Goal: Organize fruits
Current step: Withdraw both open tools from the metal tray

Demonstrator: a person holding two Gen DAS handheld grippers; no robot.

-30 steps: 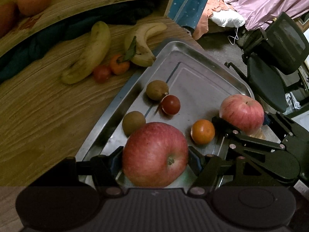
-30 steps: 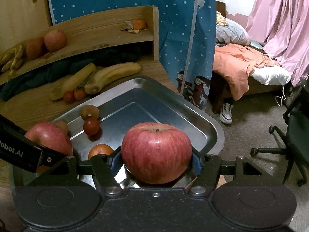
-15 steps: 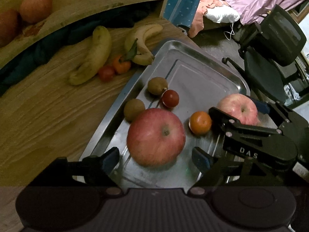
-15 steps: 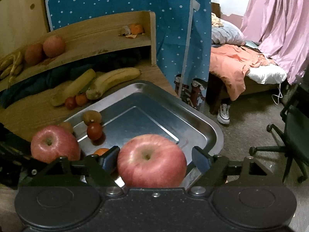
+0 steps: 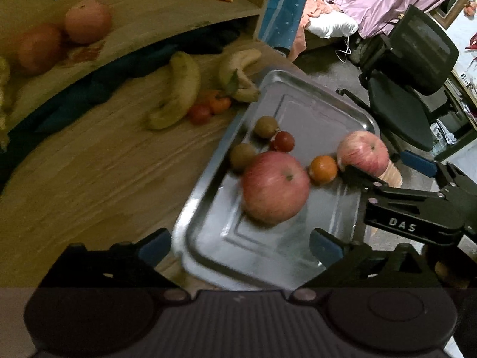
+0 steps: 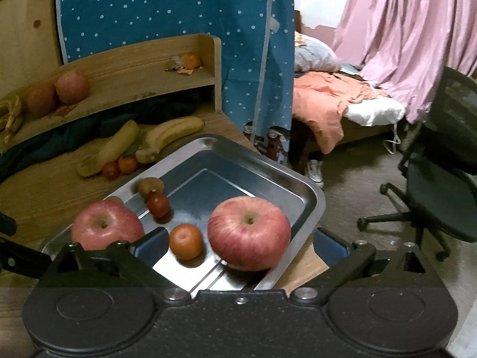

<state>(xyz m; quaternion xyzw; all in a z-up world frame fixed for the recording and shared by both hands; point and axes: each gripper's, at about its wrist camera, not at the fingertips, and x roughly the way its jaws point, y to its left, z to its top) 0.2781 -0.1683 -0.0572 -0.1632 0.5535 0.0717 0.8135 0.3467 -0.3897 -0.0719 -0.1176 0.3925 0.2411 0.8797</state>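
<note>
Left wrist view looking steeply down, right wrist view low and level, sharing the metal tray [image 5: 334, 110] [image 6: 310, 197].

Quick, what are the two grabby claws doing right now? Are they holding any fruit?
Left gripper: open, holding nothing; an apple sits on the tray ahead of it.
Right gripper: open, holding nothing; the other apple sits between its fingers.
</note>
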